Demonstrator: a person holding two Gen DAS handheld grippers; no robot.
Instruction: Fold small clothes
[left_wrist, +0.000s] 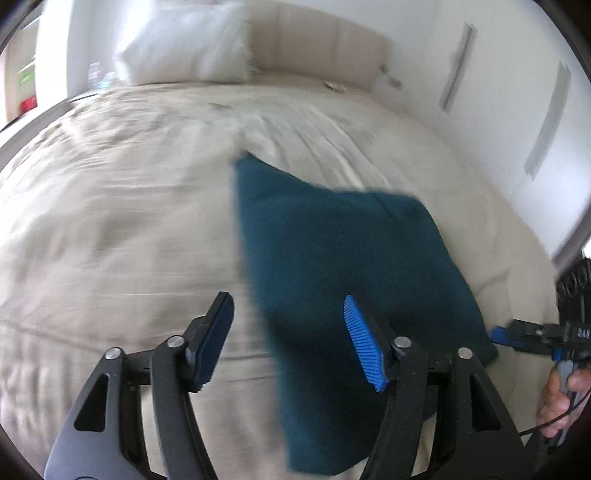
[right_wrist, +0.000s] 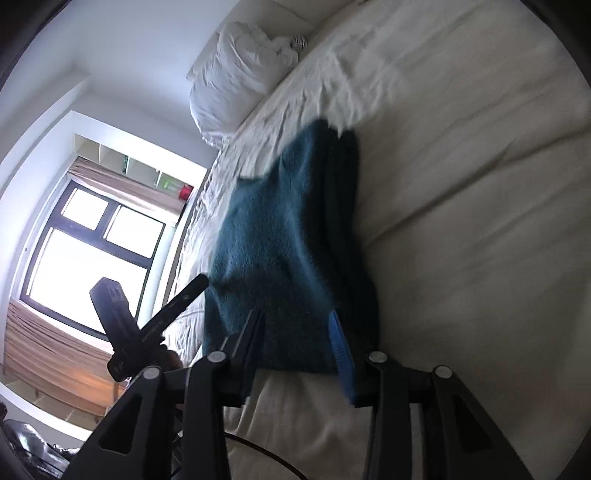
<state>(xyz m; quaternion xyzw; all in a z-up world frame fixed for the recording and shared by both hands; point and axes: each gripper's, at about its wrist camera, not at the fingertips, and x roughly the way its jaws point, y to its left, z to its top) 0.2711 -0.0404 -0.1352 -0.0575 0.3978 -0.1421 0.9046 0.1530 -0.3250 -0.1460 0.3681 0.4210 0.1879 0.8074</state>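
One teal cloth (left_wrist: 332, 258) lay on the bed (left_wrist: 110, 240); both grippers, left (left_wrist: 291, 343) and right (right_wrist: 299, 350), stood released; one pillow (left_wrist: 184, 44) behind.

Teal fleecy garment (left_wrist: 332, 266) folded, flat on cream bed (left_wrist: 110, 240)

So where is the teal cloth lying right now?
The teal cloth lies flat on the cream bed, right of centre in the left wrist view, well short of the white pillow at the headboard.
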